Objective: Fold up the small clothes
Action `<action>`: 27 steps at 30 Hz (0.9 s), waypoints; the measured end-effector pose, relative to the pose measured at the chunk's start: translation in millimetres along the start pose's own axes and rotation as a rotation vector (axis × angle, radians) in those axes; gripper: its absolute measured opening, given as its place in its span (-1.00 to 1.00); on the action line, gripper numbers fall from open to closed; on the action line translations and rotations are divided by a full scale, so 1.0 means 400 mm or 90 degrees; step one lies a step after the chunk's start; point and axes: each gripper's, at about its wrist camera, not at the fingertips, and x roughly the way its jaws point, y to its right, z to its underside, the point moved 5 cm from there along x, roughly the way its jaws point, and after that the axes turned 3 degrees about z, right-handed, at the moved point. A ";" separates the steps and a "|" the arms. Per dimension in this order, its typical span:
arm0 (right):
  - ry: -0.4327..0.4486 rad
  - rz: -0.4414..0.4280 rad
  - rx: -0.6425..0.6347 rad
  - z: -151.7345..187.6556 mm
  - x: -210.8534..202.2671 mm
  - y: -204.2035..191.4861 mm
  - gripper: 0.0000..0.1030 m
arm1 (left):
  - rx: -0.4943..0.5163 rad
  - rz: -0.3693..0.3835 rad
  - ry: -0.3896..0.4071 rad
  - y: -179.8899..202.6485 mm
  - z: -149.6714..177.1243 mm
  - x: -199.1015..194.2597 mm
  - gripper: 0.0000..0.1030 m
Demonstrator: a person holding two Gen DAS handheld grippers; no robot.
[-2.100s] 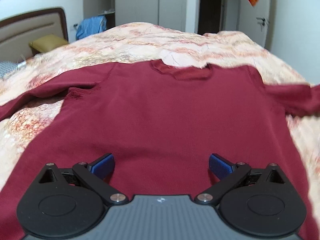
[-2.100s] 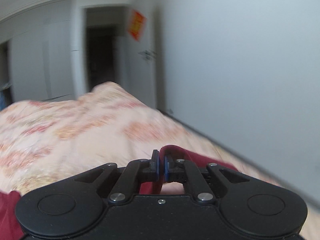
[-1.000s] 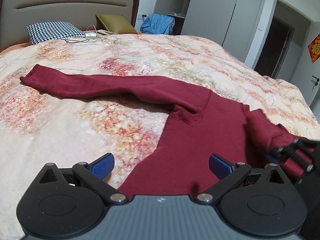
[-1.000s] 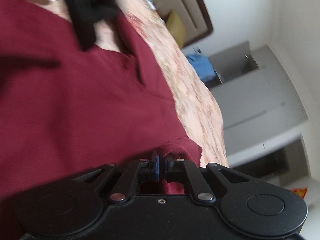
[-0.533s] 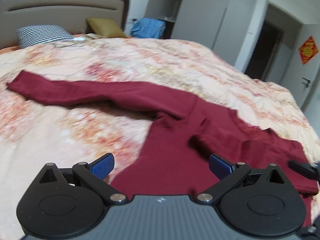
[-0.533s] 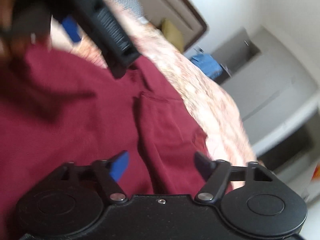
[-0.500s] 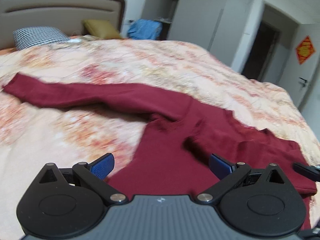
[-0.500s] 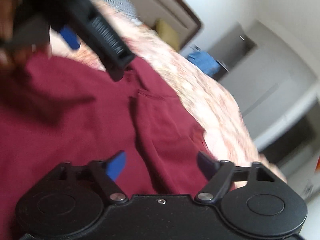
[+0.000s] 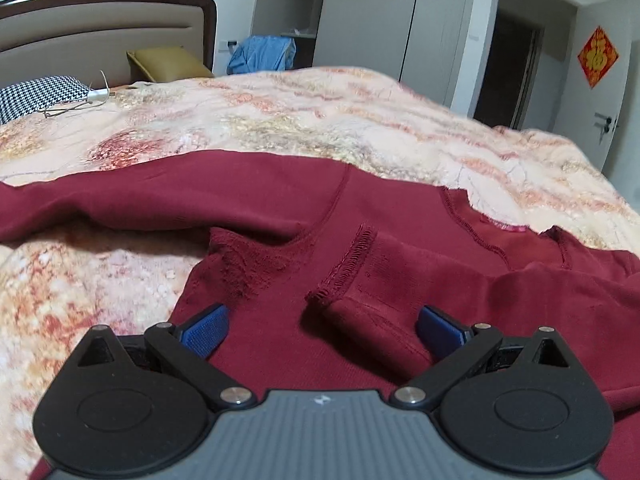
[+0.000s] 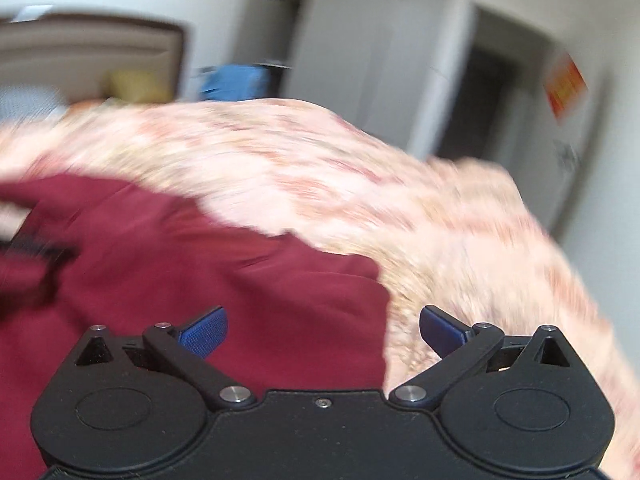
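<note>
Shirt (image 9: 280, 360), dark red, long-sleeved, lies flat on the bed's quilt (image 9: 320, 120), near its foot edge. One sleeve (image 9: 140, 196) stretches left toward the headboard (image 9: 100, 28); the other sleeve (image 9: 384, 300) is folded across the chest, cuff lying loose on the body. Collar (image 9: 480, 236) faces the far edge. Left gripper (image 9: 322, 326) hangs over the shirt, jaws spread wide, the folded cuff just ahead between them, pads pressing nothing. Right gripper (image 10: 322, 326), in a blurred view, hangs over the shirt's right edge (image 10: 376, 300) where it meets the quilt; its jaws are opening, nothing pinched between them.
</note>
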 end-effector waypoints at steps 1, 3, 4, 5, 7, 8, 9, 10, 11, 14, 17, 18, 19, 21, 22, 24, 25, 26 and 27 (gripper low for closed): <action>-0.014 0.005 0.043 -0.008 0.031 0.030 0.83 | 0.000 0.001 0.005 -0.002 0.004 -0.002 1.00; -0.044 0.015 0.127 -0.002 0.078 0.098 0.71 | -0.002 0.003 0.012 -0.008 0.010 -0.006 1.00; -0.058 0.014 0.161 -0.005 0.107 0.117 0.68 | -0.003 0.003 0.015 -0.009 0.014 -0.005 1.00; -0.072 0.006 0.185 -0.009 0.122 0.157 0.68 | -0.003 0.004 0.017 -0.012 0.014 -0.006 1.00; -0.097 -0.006 0.214 -0.008 0.184 0.157 0.54 | -0.007 0.009 0.020 -0.015 0.014 -0.006 1.00; -0.107 -0.013 0.228 -0.003 0.197 0.158 0.50 | -0.012 0.013 0.020 -0.019 0.012 -0.006 1.00; -0.117 -0.026 0.241 0.002 0.212 0.159 0.23 | -0.017 0.017 0.020 -0.022 0.012 -0.006 1.00; -0.124 -0.040 0.253 0.009 0.219 0.166 -0.36 | -0.022 0.021 0.021 -0.026 0.012 -0.006 1.00; -0.130 -0.050 0.260 0.012 0.223 0.165 -0.59 | -0.025 0.024 0.022 -0.029 0.013 -0.007 1.00; -0.063 -0.026 0.270 -0.017 0.185 0.188 -0.89 | -0.028 0.027 0.024 -0.031 0.013 -0.010 1.00; -0.029 0.018 0.321 -0.005 0.161 0.246 -0.89 | -0.021 0.021 0.023 -0.026 0.015 -0.008 1.00; -0.044 0.027 0.328 0.011 0.169 0.257 -0.89 | -0.018 0.019 0.022 -0.024 0.015 -0.007 1.00; -0.061 0.025 0.322 0.027 0.180 0.258 -0.89 | -0.016 0.017 0.021 -0.023 0.015 -0.006 1.00; -0.072 0.027 0.299 0.053 0.196 0.249 -0.87 | -0.017 0.018 0.022 -0.022 0.014 -0.006 1.00; -0.066 0.026 0.298 0.056 0.192 0.249 -0.79 | -0.018 0.019 0.021 -0.021 0.014 -0.005 1.00; -0.061 0.033 0.319 0.058 0.179 0.258 -0.64 | -0.017 0.018 0.021 -0.021 0.015 -0.005 1.00; -0.056 0.040 0.323 0.058 0.167 0.260 -0.54 | -0.017 0.018 0.021 -0.021 0.015 -0.005 1.00; -0.052 0.044 0.321 0.058 0.151 0.259 -0.52 | -0.017 0.019 0.022 -0.022 0.015 -0.005 1.00; -0.048 0.040 0.314 0.058 0.133 0.254 -0.42 | -0.018 0.019 0.022 -0.021 0.015 -0.004 1.00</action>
